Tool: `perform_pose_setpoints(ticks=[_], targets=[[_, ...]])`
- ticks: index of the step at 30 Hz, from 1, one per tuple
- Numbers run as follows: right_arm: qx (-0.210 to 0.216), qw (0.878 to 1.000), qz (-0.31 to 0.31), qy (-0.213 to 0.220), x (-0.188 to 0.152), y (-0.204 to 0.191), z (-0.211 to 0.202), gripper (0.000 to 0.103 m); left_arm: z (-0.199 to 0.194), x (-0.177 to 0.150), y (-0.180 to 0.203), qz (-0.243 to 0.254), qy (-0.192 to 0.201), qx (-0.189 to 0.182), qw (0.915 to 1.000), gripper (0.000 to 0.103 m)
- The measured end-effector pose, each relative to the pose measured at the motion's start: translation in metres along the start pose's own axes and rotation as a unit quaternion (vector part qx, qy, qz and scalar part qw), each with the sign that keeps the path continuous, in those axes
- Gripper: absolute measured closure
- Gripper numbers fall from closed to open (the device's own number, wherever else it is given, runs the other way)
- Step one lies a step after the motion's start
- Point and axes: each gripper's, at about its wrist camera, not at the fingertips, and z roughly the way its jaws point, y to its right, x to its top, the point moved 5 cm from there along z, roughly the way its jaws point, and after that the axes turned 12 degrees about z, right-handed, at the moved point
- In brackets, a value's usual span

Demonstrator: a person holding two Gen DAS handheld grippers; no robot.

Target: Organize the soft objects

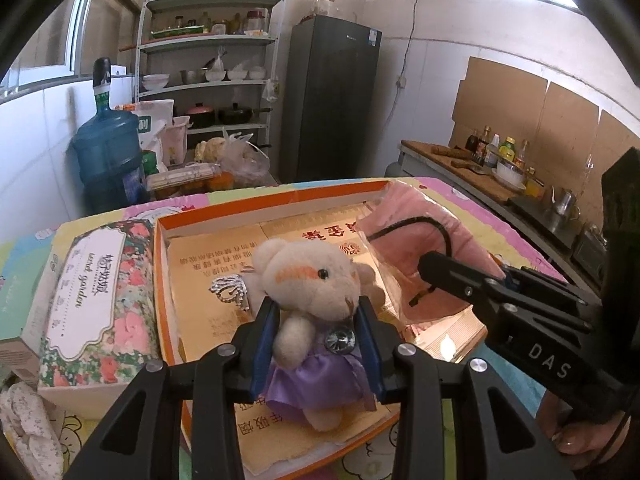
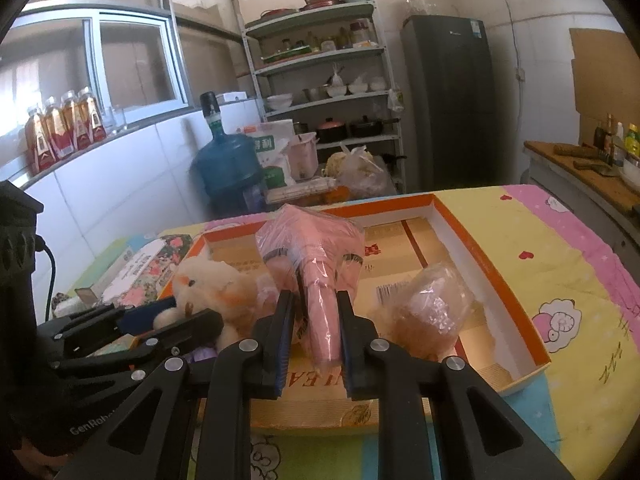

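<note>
Item 1: plush bear in purple skirt. Your left gripper holds it, fingers narrowed on torso so head stays clear; bear hangs over left half of orange-rimmed box.

Item 2: pink bagged soft item. Your right gripper holds it, fingers pinched nearly together on thin folded end, over box middle.

Item 3: second bagged soft item, already lying in box, right side.

Item 4: floral tissue box, on surface beside box's left edge.

Judgement: both held items likely headed into box.

Left claw and right claw both clamped, angled downward.
</note>
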Motion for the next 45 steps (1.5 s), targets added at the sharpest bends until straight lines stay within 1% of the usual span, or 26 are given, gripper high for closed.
perform_pose_setpoints(ticks=[4, 6, 8, 11, 13, 16, 17, 18, 20, 25, 29, 45], targets=[[0.001, 1.000, 0.004, -0.002, 0.001, 0.001, 0.002, 0.080, 0.006, -0.003, -0.001, -0.007, -0.008, -0.009, 0.9999, 0.064], [0.003, 1.000, 0.007, -0.002, 0.001, 0.002, 0.002, 0.077, 0.009, -0.004, -0.002, -0.013, -0.014, -0.011, 0.9998, 0.062], [0.004, 1.000, 0.009, -0.003, 0.002, 0.003, 0.002, 0.073, 0.010, -0.004, -0.004, -0.019, -0.019, -0.011, 0.9996, 0.055], [0.004, 1.000, 0.013, -0.003, 0.002, 0.004, 0.002, 0.067, 0.010, -0.004, -0.007, -0.026, -0.017, -0.016, 0.9994, 0.053], [0.004, 1.000, 0.017, -0.003, 0.002, 0.006, 0.002, 0.066, 0.010, -0.004, -0.008, -0.029, -0.016, -0.018, 0.9993, 0.049], [0.005, 1.000, 0.020, -0.003, 0.003, 0.007, 0.002, 0.065, 0.007, -0.004, -0.010, -0.036, -0.012, -0.017, 0.9991, 0.049], [0.005, 1.000, 0.021, -0.004, 0.003, 0.007, 0.002, 0.061, 0.005, -0.004, -0.012, -0.039, -0.010, -0.015, 0.9991, 0.049], [0.003, 1.000, 0.022, -0.004, 0.003, 0.008, 0.002, 0.053, 0.003, -0.003, -0.012, -0.041, -0.007, -0.012, 0.9991, 0.049], [0.001, 1.000, 0.023, -0.006, 0.003, 0.008, 0.003, 0.041, -0.003, -0.002, -0.015, -0.045, 0.001, -0.006, 0.9990, 0.049], [0.000, 1.000, 0.020, 0.001, 0.005, 0.006, 0.001, 0.040, -0.016, 0.001, -0.022, -0.052, 0.016, 0.003, 0.9985, 0.049], [-0.002, 1.000, 0.018, 0.010, 0.005, 0.006, -0.003, 0.035, -0.026, 0.003, -0.025, -0.050, 0.022, 0.009, 0.9985, 0.049], [0.004, 0.999, 0.016, 0.031, 0.002, -0.013, -0.031, 0.035, -0.062, -0.002, -0.030, -0.038, 0.038, 0.036, 0.9979, 0.049]])
